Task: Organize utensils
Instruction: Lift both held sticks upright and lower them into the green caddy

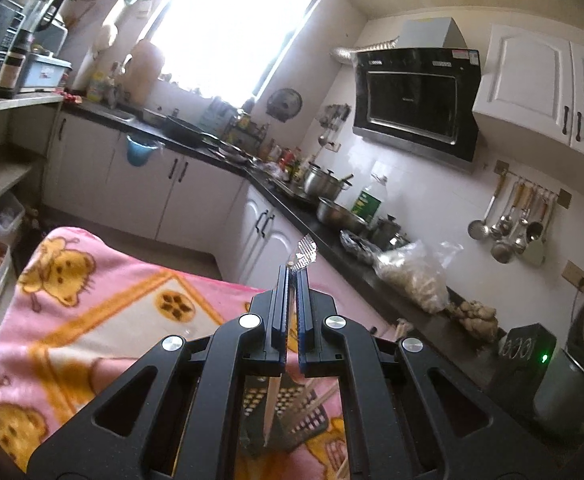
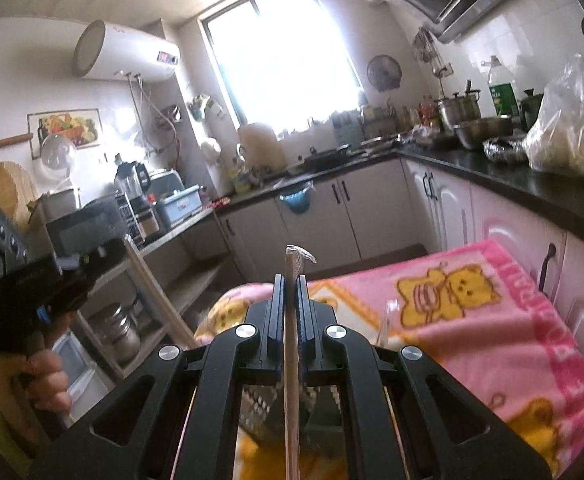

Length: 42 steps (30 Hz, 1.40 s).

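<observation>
My left gripper (image 1: 290, 276) is shut on a wooden chopstick (image 1: 271, 408) that runs down between its fingers, its patterned top end sticking out above the tips. It also shows at the left of the right wrist view (image 2: 44, 280), held in a hand, with its chopstick (image 2: 160, 296) slanting down. My right gripper (image 2: 290, 284) is shut on another wooden chopstick (image 2: 292, 360), held upright. Both are raised over a black perforated utensil holder (image 1: 303, 420), seen below in both views (image 2: 260, 408), standing on a pink cartoon blanket (image 1: 92, 312). More chopsticks (image 1: 323, 396) lean in the holder.
A black L-shaped counter (image 1: 331, 236) carries pots, bottles and a plastic bag (image 1: 411, 276). Ladles hang on the wall rail (image 1: 519, 220). A range hood (image 1: 415, 100) is above. Shelves with appliances (image 2: 132, 208) stand to the left. White cabinets (image 2: 371, 216) line the walls.
</observation>
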Motion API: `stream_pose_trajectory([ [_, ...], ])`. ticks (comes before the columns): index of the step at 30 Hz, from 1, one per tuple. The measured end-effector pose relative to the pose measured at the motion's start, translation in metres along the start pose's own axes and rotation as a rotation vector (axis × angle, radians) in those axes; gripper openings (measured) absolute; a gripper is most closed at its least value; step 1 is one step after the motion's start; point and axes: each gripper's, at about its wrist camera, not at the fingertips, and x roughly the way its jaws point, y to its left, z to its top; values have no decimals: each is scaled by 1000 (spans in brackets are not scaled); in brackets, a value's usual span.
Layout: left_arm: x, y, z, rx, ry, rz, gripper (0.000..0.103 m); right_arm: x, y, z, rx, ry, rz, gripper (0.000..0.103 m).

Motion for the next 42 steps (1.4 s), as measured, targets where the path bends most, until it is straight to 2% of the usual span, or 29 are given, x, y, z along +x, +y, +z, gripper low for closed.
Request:
stream_pose_trajectory([
  [8,11,23,-2,-24,-3,48,0,24,3,15,-5,-74,-10,6],
  [17,24,40,-15,-39,15,83,0,46,8,13,-28,-120,-20,6],
  [32,36,54,-43,-26,57,120,0,82,7,-30,-29,-141,-48,6],
  [42,36,59,-56,-29,76,122,0,88,7,-62,-48,-185,-72,6],
])
